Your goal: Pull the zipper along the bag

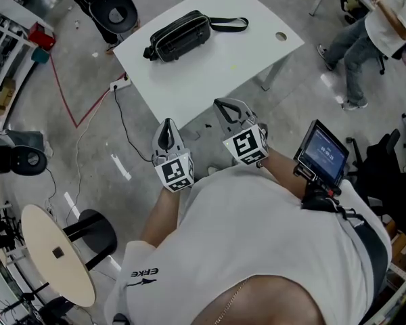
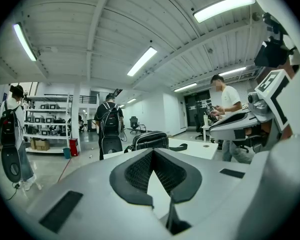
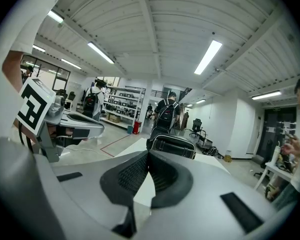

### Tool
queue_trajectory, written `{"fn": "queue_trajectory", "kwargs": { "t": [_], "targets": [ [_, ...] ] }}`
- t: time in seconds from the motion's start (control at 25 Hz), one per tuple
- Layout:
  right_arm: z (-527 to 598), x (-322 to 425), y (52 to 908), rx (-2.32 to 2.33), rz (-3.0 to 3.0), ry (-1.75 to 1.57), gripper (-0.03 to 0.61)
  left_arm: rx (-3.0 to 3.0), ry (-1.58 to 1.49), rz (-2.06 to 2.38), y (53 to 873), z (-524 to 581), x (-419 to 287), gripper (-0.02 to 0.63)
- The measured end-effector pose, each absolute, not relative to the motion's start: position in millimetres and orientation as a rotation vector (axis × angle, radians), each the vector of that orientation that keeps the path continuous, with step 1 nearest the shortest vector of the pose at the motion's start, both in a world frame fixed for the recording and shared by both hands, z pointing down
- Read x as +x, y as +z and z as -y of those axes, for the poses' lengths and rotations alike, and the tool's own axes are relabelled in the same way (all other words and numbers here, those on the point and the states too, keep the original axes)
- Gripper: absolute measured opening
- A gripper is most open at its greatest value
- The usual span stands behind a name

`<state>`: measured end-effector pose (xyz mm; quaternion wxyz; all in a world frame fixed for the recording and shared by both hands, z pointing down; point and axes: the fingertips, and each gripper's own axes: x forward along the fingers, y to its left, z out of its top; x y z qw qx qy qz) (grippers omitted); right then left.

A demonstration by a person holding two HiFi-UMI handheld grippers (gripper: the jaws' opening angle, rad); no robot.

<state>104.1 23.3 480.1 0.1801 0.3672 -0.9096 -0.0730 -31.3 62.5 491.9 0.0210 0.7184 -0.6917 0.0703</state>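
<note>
- The black bag [image 1: 179,36] lies on its side on the far half of the white surface [image 1: 210,73], with its strap [image 1: 228,24] trailing toward the right.
- The bag is untouched: both grippers are well apart from it, held up close to the person's chest, at the near edge of the surface.
- The left gripper [image 1: 167,124] has its 2 jaws pressed together at the tips, with nothing between them; in the left gripper view [image 2: 153,151] only the white surface shows through the gap behind the tips.
- The right gripper [image 1: 221,104] is likewise closed tip to tip and empty, and it sits slightly farther forward than the left one.
- From each gripper view the bag [image 2: 151,140] [image 3: 172,145] stands straight ahead, just above the closed jaw tips.
- A small round hole [image 1: 280,36] marks the surface near its right corner.
- A small screen [image 1: 323,153] is fixed by the person's right arm.
- A person with a backpack [image 2: 110,121] stands beyond the surface, near shelves [image 2: 47,121].
</note>
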Motion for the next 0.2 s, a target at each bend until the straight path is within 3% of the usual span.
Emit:
{"fn": "queue_trajectory", "kwargs": {
  "t": [0.2],
  "targets": [
    [-33.8,85.4,483.4,1.041,2.56,-0.219,0.005,2.229,0.206,2.142,495.7,-73.4,-49.8,0.003]
  ]
}}
